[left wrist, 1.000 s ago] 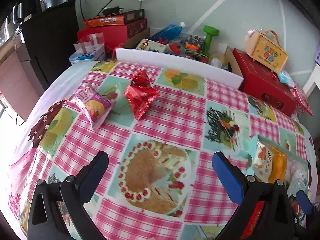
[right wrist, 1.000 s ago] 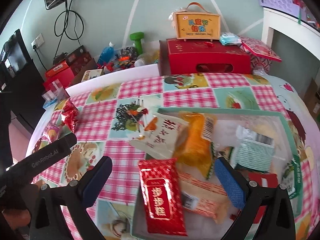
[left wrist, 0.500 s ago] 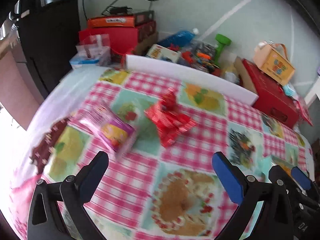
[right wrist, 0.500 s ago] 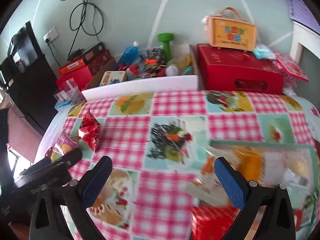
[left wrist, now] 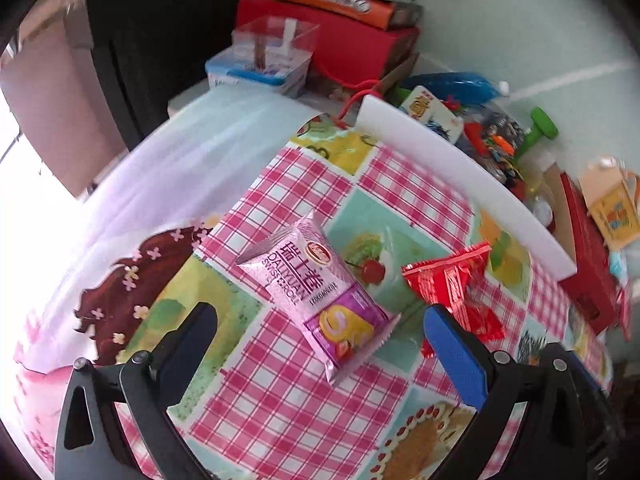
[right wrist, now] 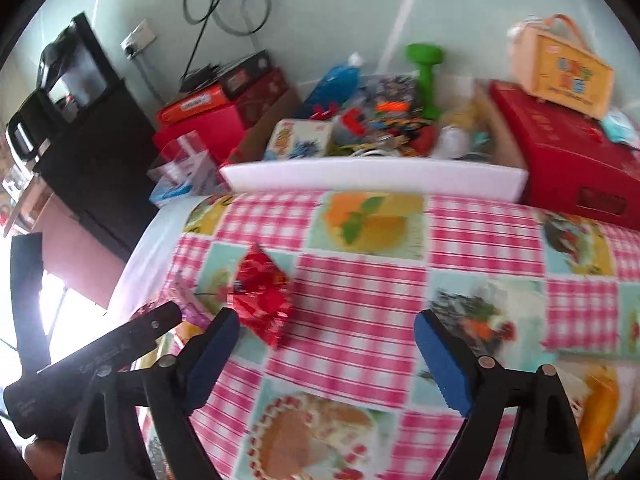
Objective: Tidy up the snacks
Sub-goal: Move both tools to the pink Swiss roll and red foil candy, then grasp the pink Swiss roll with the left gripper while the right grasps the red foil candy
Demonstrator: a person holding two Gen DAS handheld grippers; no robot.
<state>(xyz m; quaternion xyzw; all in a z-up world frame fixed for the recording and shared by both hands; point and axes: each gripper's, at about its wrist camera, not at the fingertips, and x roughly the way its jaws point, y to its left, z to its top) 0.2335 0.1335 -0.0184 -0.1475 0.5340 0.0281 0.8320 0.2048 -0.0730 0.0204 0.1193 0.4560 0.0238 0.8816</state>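
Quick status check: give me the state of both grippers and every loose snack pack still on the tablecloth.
left gripper: open, empty, lined up on the pink pack
right gripper: open, empty, above the cloth
pink Swiss roll pack: lying flat on the tablecloth, sealed, not gripped
red snack pack: lying crumpled on the cloth, just right of the pink pack, not gripped

Right wrist view is motion-blurred throughout. The pink plastic Swiss-roll snack packet (right wrist: 185,303) is largely hidden behind the black left gripper (right wrist: 100,364). The crinkled red foil snack bag (right wrist: 262,298) shows no legible print. The orange snack packet (right wrist: 600,404) (lower right) is cut off by the frame edge.
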